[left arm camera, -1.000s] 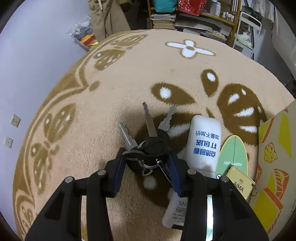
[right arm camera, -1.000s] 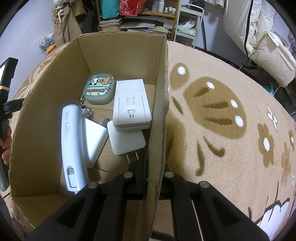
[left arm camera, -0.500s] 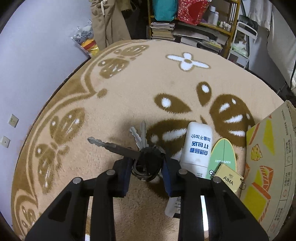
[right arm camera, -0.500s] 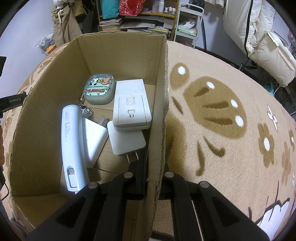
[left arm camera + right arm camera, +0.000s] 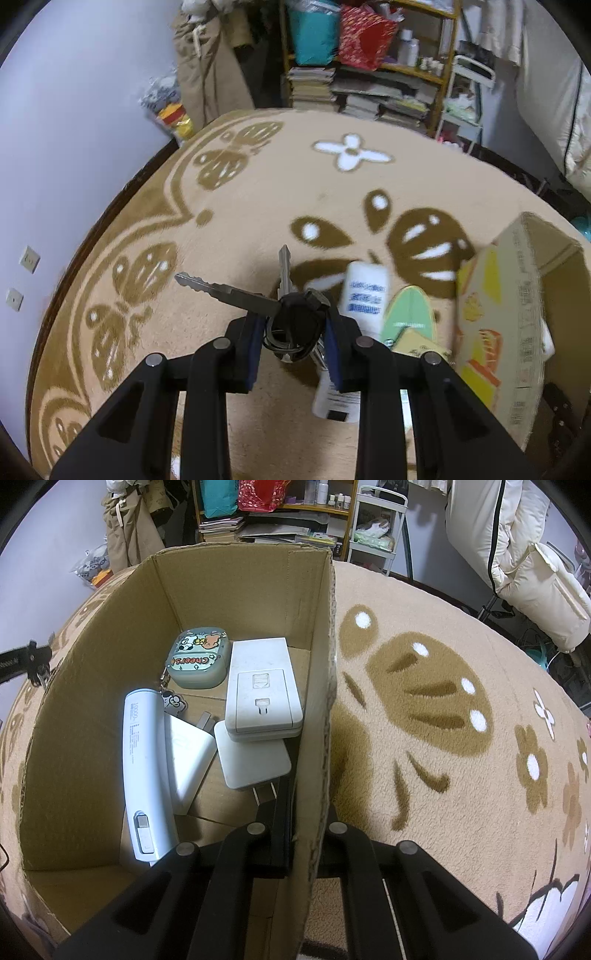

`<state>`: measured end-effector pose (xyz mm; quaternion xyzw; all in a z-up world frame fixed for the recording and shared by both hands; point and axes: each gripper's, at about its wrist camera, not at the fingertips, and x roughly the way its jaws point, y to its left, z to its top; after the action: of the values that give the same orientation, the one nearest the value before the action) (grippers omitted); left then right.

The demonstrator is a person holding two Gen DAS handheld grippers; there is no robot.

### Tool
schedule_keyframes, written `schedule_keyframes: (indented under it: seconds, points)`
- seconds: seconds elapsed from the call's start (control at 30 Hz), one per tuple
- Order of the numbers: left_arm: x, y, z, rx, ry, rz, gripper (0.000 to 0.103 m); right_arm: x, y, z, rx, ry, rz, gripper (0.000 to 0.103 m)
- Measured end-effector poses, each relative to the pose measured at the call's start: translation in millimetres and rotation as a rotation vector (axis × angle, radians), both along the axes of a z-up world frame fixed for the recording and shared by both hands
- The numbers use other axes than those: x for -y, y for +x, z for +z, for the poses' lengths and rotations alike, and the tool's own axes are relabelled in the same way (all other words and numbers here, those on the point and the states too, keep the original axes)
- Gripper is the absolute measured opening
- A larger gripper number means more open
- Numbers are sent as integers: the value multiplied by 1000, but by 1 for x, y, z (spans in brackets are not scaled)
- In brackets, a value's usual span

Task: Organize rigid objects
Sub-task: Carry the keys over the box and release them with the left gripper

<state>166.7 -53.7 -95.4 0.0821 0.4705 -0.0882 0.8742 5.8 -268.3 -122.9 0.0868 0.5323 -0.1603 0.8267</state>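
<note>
Left wrist view: the left gripper (image 5: 293, 334) is clamped on a bunch of keys (image 5: 291, 321), its blue pads (image 5: 255, 341) pressing the black fob and rings from both sides after the jaws closed in on it; two key blades stick out ahead, one upward, one to the left. The bunch hangs clear above the rug (image 5: 229, 206). Beneath and to the right on the rug lie a white tube (image 5: 364, 291), a green oval tag (image 5: 408, 314) and a tan card (image 5: 419, 343), close together. The box (image 5: 495, 332) stands at the right edge. Right wrist view: the right gripper (image 5: 306, 812) is pinched on the box's right wall, one finger inside, one outside. On the box floor lie a power bank (image 5: 146, 771), a charger (image 5: 188, 764) touching it, a flat adapter (image 5: 251, 757), a white socket block (image 5: 262, 686) partly overlapping that adapter, and a green cartoon case (image 5: 197, 657) at the back.
</note>
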Motion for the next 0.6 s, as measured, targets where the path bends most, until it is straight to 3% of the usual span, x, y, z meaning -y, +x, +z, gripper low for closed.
schedule_keyframes:
  seconds: [0.6]
  points:
    - [83, -78, 96, 220, -82, -279, 28, 0, 0, 0, 0, 0, 0, 7]
